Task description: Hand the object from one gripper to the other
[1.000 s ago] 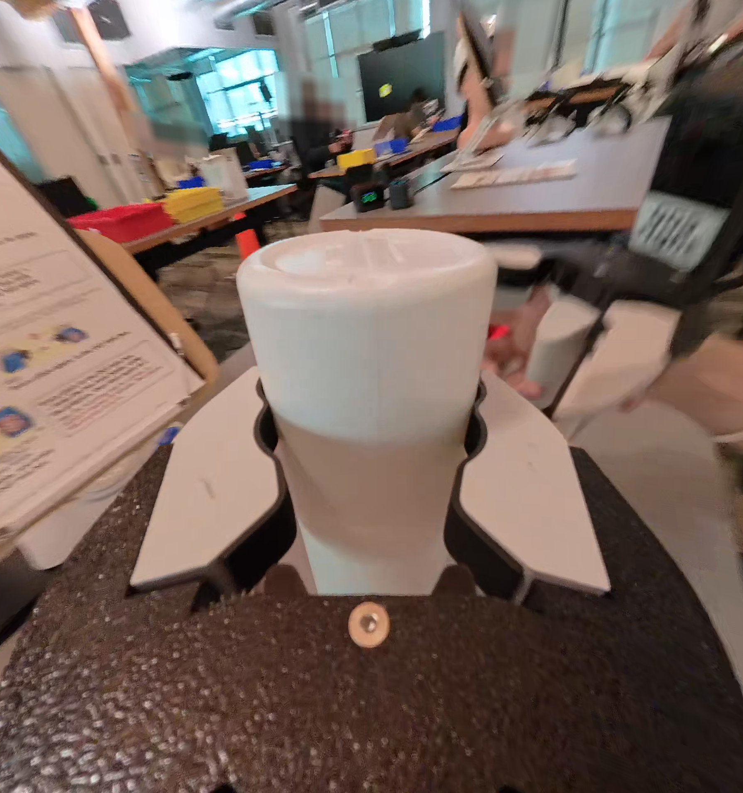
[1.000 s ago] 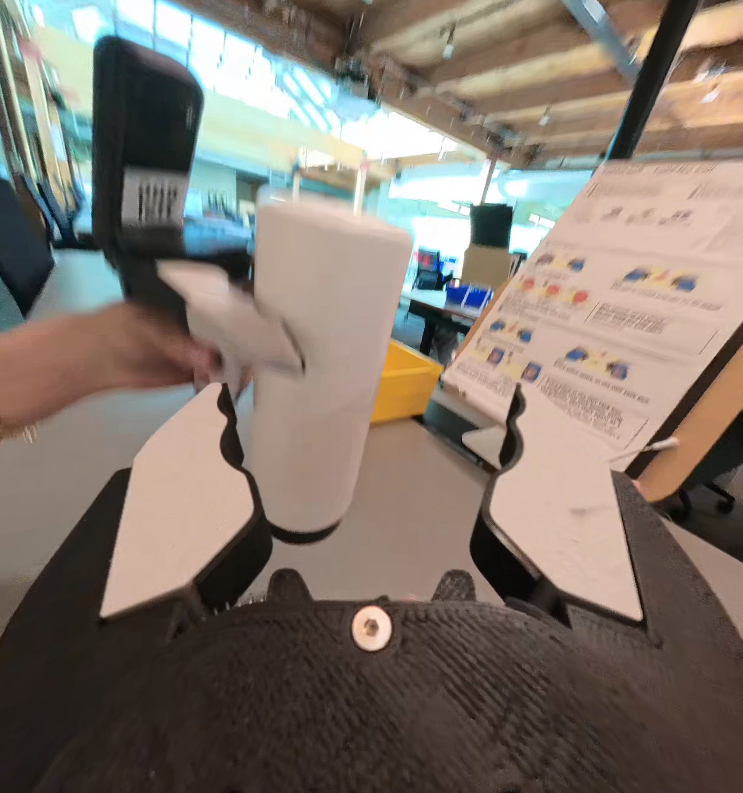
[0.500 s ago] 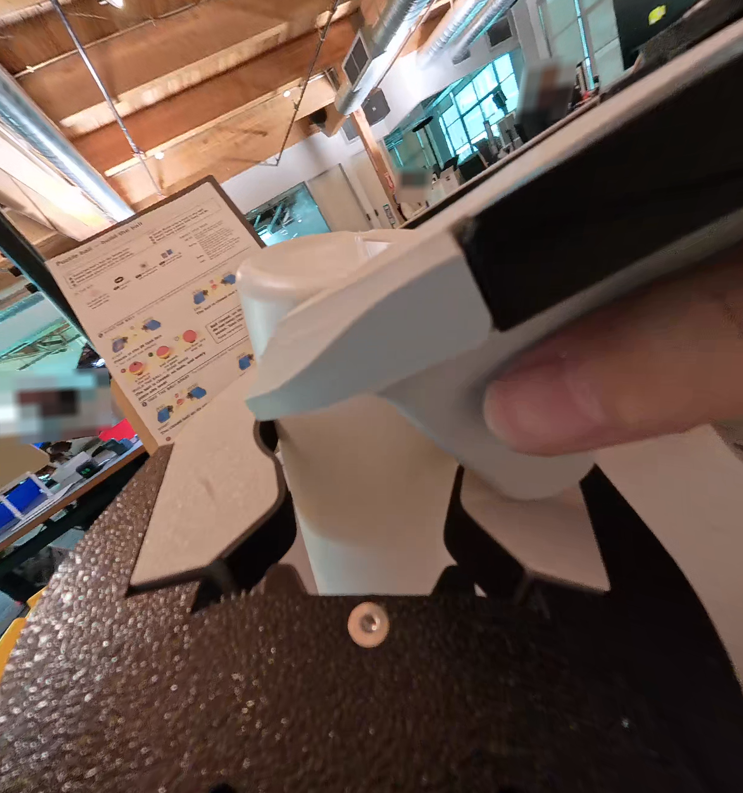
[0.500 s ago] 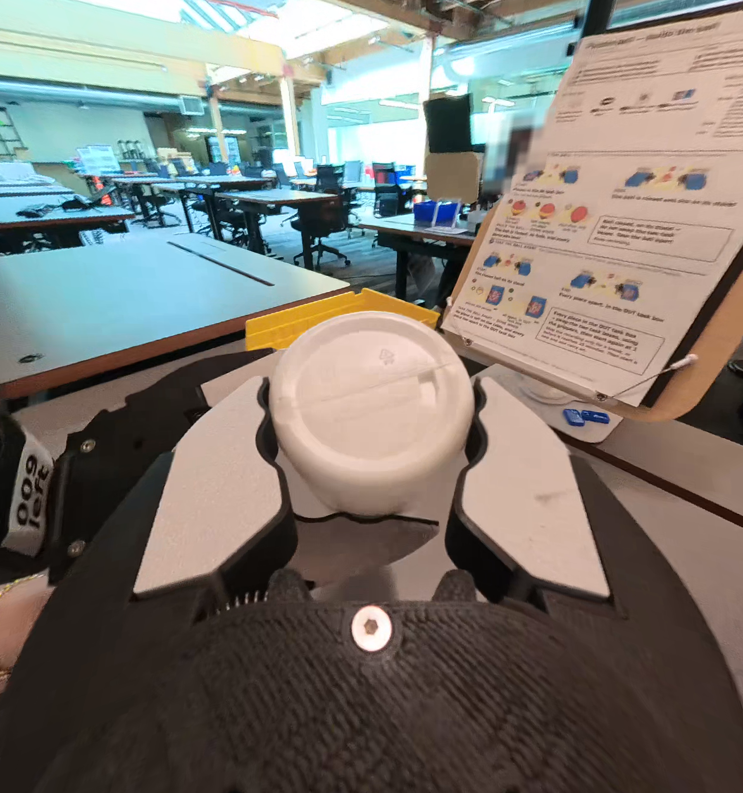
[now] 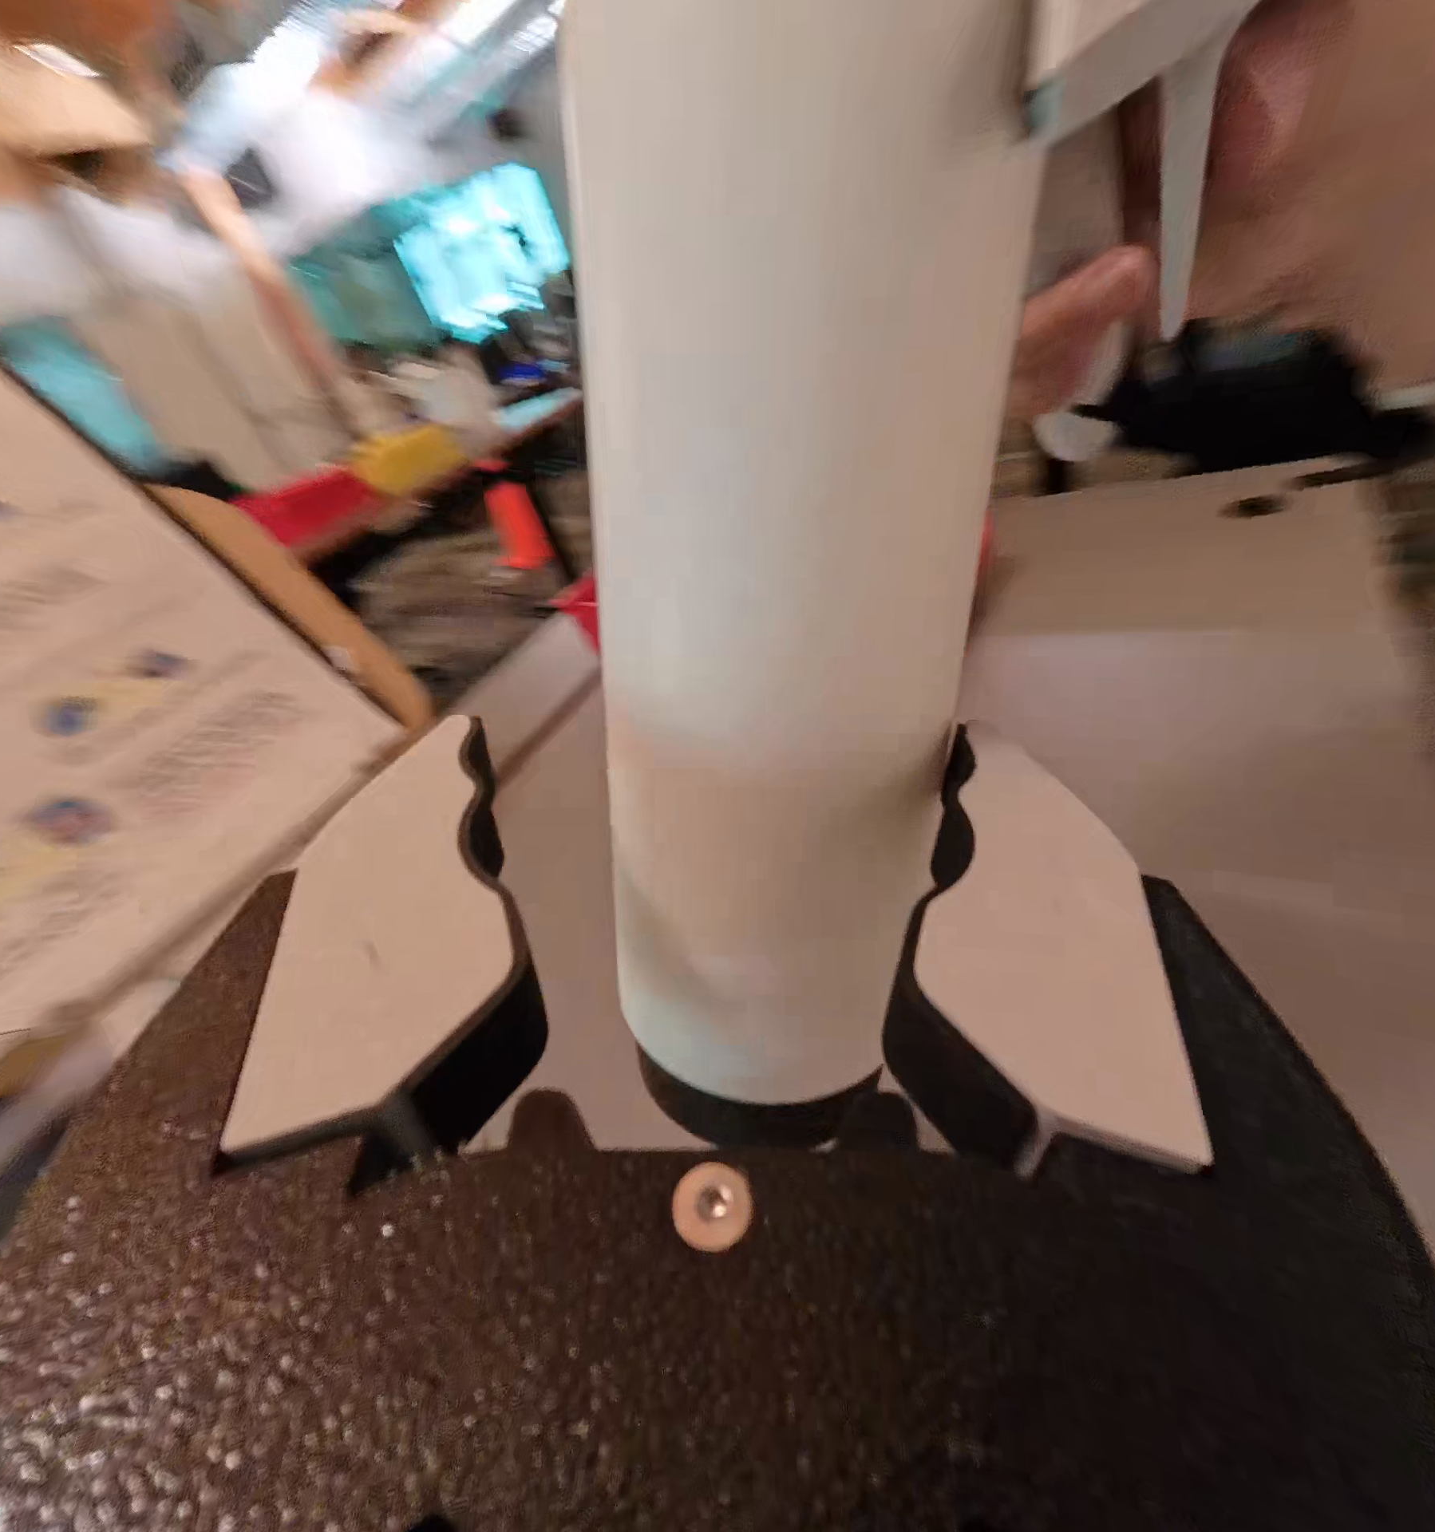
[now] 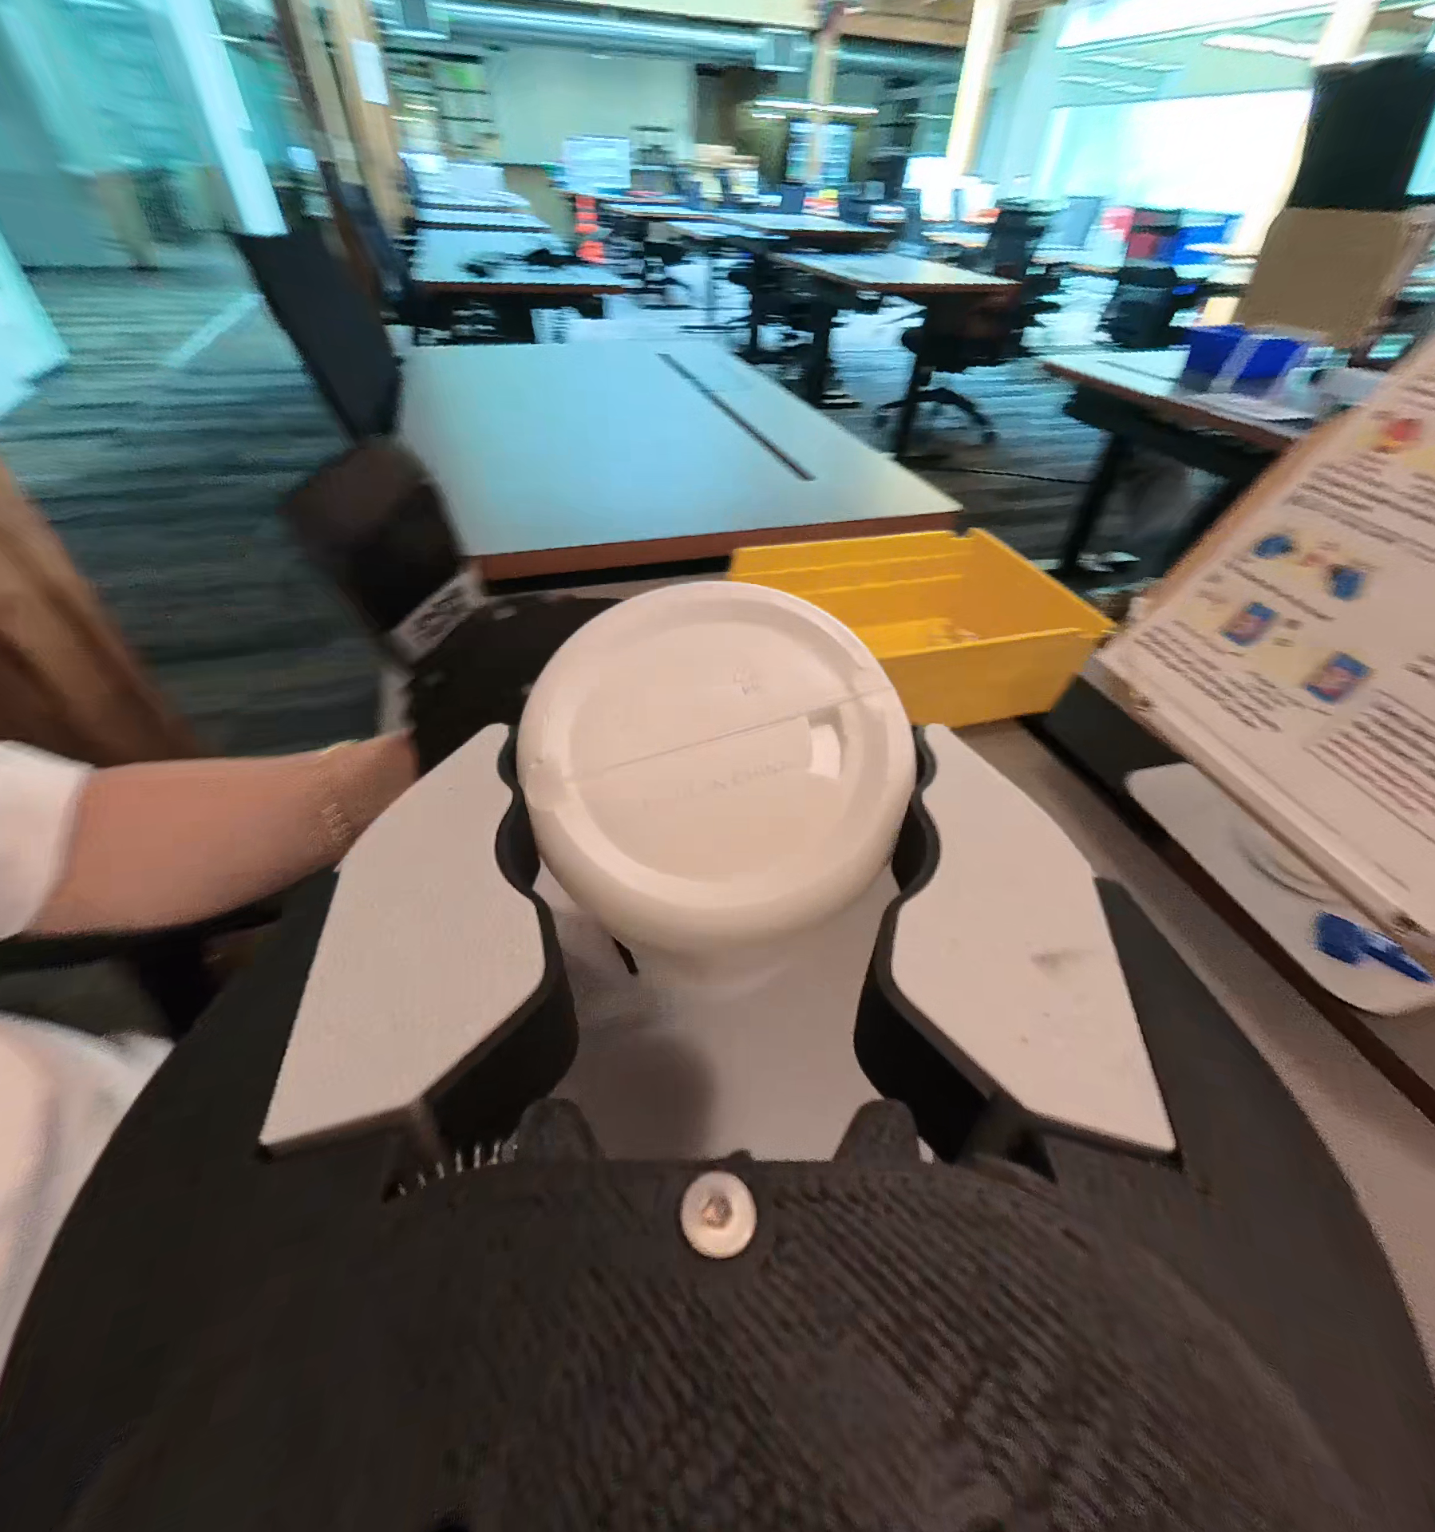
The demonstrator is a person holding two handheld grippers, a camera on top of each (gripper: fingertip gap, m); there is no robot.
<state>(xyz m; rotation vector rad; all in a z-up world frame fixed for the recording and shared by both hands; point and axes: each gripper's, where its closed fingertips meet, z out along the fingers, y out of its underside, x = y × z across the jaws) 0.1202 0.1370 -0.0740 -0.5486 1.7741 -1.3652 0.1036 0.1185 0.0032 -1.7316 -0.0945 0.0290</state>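
Bottle [image 6: 714,771], white, rigid and smooth-sided so likely slippery, sits pinched just below its cap by the right gripper [image 6: 714,837], while the left gripper [image 5: 714,829] stands spread around its base.

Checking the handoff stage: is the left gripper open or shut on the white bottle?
Open. In the left wrist view, gaps show between the left gripper and the white bottle; the right gripper clamps it below the cap.

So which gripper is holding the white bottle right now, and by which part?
The right gripper grips the white bottle just below its cap. The left gripper has its jaws open, clear of the bottle's lower end.
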